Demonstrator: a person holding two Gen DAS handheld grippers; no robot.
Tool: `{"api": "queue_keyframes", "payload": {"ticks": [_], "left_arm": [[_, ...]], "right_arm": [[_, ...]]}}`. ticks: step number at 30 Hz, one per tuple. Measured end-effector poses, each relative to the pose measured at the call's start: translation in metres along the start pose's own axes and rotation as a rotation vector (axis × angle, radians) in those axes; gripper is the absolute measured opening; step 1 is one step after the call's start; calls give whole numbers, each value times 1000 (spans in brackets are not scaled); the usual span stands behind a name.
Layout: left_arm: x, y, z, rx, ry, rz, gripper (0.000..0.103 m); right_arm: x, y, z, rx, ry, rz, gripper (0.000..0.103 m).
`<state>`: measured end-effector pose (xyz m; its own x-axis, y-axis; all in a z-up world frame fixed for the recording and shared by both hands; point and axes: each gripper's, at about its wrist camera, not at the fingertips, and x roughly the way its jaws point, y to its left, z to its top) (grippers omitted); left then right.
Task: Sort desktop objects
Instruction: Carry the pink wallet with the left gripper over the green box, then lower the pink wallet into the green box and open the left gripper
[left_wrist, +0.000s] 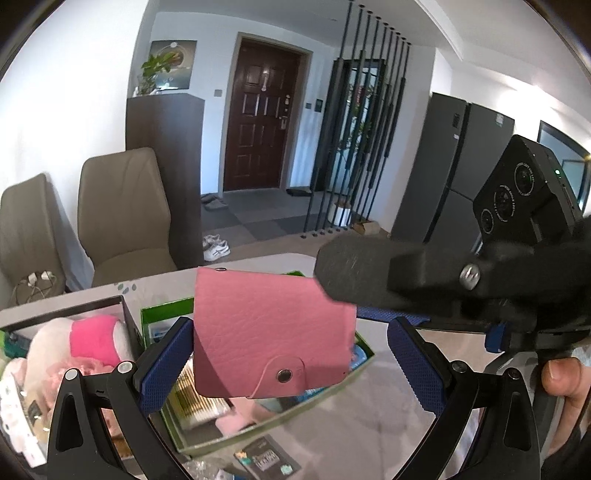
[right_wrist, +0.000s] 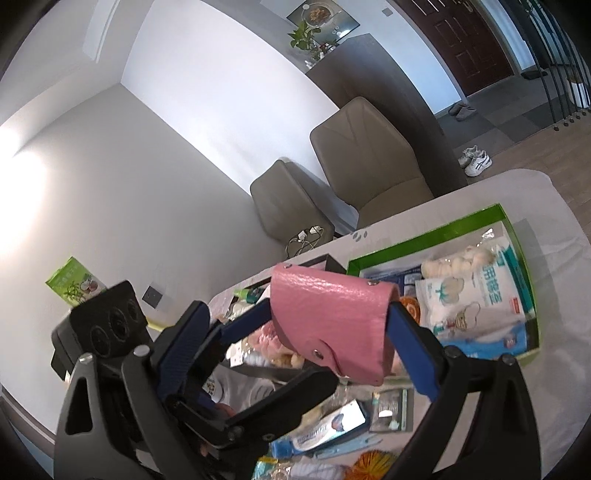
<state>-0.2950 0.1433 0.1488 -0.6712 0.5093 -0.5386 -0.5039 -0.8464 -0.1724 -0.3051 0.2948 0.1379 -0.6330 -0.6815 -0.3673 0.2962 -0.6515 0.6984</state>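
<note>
A pink leather wallet (left_wrist: 269, 332) with a snap flap hangs in the air above the table. My right gripper (right_wrist: 328, 325) is shut on the pink wallet (right_wrist: 332, 325), its blue pads pressing on both sides. In the left wrist view the right gripper's finger (left_wrist: 354, 273) reaches in from the right onto the wallet's top corner. My left gripper (left_wrist: 291, 354) is open, its blue fingers (left_wrist: 166, 362) on either side of the wallet with a gap on the right. Below lies a green-rimmed box (right_wrist: 424, 232) with packets and cotton items.
A second box (left_wrist: 122, 306) with pink and white plush items sits to the left. Small packets, a tube and orange items (right_wrist: 332, 428) lie on the grey tablecloth near me. Two beige chairs (left_wrist: 122, 210) stand behind the table.
</note>
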Motion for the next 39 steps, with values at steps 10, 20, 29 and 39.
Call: {"api": "queue_keyframes", "payload": {"ticks": [10,20,29,39], "left_arm": [[55,51,-1,-184,40,5,102],[81,73,-2,-258,49,53,102],[106,102,-5,-328,92,93,102],[113,106,-11,-370,92,192,102]], "right_arm": [[52,-22,22,-18,39,-10,96],[94,-34,41,-31,62,-24,96],[134,-50,48,-14,103,-47,97],[154,-69,43,33,115,-16,99]]}}
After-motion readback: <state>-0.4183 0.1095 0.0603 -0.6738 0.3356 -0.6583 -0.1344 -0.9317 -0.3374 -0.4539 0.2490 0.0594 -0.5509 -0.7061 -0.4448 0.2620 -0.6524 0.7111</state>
